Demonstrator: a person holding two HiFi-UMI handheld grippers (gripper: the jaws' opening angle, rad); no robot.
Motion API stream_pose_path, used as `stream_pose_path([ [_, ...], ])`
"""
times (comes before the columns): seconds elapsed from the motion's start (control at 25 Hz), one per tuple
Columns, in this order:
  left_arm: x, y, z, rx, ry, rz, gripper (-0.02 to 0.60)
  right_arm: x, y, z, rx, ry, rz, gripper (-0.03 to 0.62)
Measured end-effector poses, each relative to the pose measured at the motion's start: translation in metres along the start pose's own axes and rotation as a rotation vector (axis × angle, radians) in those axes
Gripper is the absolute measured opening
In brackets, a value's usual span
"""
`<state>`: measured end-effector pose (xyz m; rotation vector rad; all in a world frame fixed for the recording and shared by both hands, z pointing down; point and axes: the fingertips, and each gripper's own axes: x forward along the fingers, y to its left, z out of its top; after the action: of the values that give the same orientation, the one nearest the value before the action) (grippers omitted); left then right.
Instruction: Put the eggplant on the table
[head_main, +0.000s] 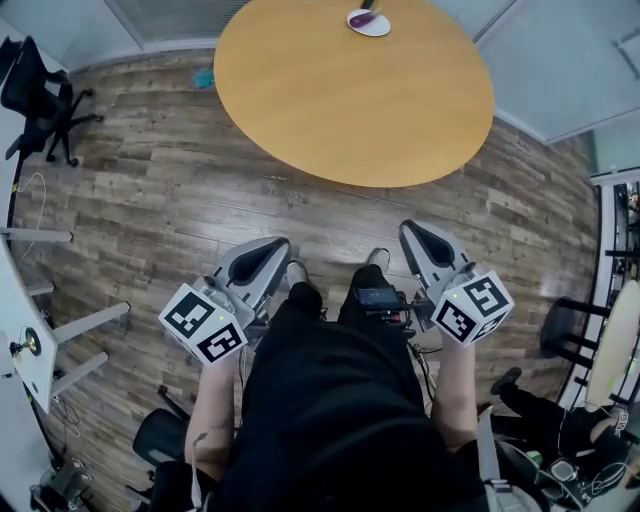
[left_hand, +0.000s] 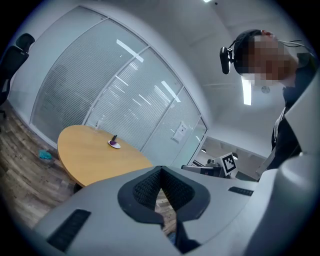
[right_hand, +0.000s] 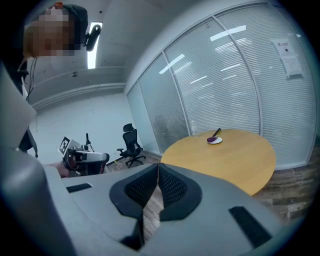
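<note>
A purple eggplant (head_main: 366, 17) lies on a small white plate (head_main: 372, 27) at the far edge of the round wooden table (head_main: 350, 100). Both grippers are held low in front of the person's legs, well short of the table. My left gripper (head_main: 278, 246) is shut and holds nothing. My right gripper (head_main: 410, 230) is also shut and holds nothing. The left gripper view has the eggplant (left_hand: 114, 142) far off on the table (left_hand: 95, 160), beyond the closed pads (left_hand: 150, 187). The right gripper view has the eggplant (right_hand: 215, 138) on its plate across the table (right_hand: 235, 157).
Wood-plank floor lies between me and the table. A black office chair (head_main: 40, 95) stands at the left, a white desk (head_main: 20, 330) nearer. A teal item (head_main: 204, 78) lies on the floor by the table. Glass walls with blinds (right_hand: 225, 75) stand behind it. Another person (head_main: 560, 420) sits at lower right.
</note>
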<state>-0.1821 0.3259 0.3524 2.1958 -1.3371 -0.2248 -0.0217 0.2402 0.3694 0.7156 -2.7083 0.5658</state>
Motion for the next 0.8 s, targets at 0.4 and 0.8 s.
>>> stream_pose_path([
  [0.4, -0.011, -0.005, 0.007, 0.021, -0.019, -0.024, 0.011, 0.014, 0.036, 0.008, -0.088, -0.009, 0.075, 0.017],
  [0.8, 0.0, 0.002, 0.01, 0.055, 0.02, -0.025, 0.011, 0.013, 0.04, 0.016, -0.115, -0.038, 0.056, 0.017],
])
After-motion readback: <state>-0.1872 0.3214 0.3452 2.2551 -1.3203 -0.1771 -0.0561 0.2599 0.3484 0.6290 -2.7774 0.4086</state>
